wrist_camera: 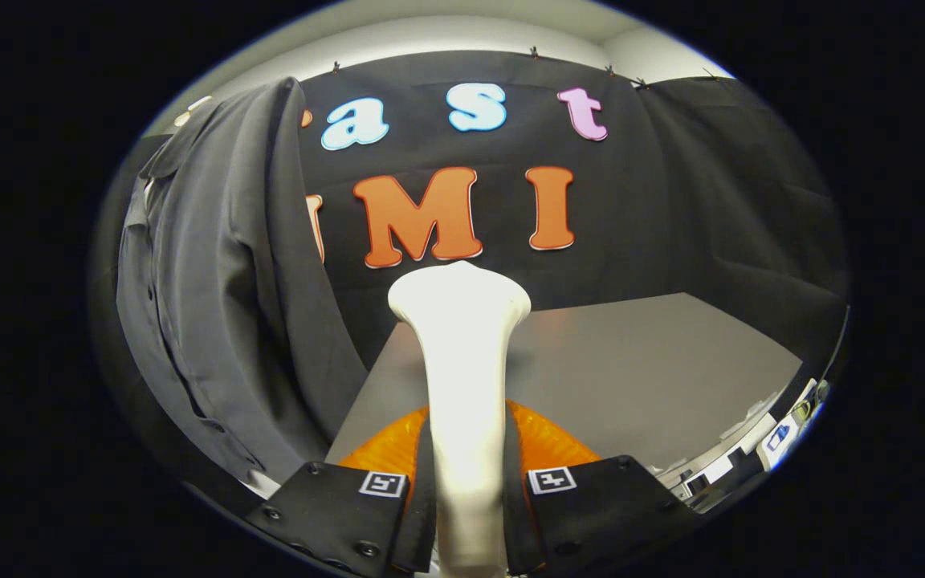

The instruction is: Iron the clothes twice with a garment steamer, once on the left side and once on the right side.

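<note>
**Tongs clamped on steamer, shirt off to the left**

Tongs (pixel 469 490) closed on the handle of the garment steamer (pixel 462 353), both fingers pressing its sides. Smooth, cream-white plastic, narrow at the grip, flaring to a broad head ahead of the fingers. Translucent orange part (pixel 547 441) behind the handle, ribbed. Beyond, a plain grey table (pixel 639 377) against the black cloth wall. Hanging left of the steamer head and apart from it: a dark grey buttoned shirt (pixel 213 297), matte weave, soft vertical folds.

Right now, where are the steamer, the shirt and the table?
steamer (pixel 462 337): gripper view, its white neck.
shirt (pixel 213 305): gripper view, its grey front panel.
table (pixel 631 377): gripper view, bare top.
gripper (pixel 466 502): gripper view, clamping the steamer.
</note>
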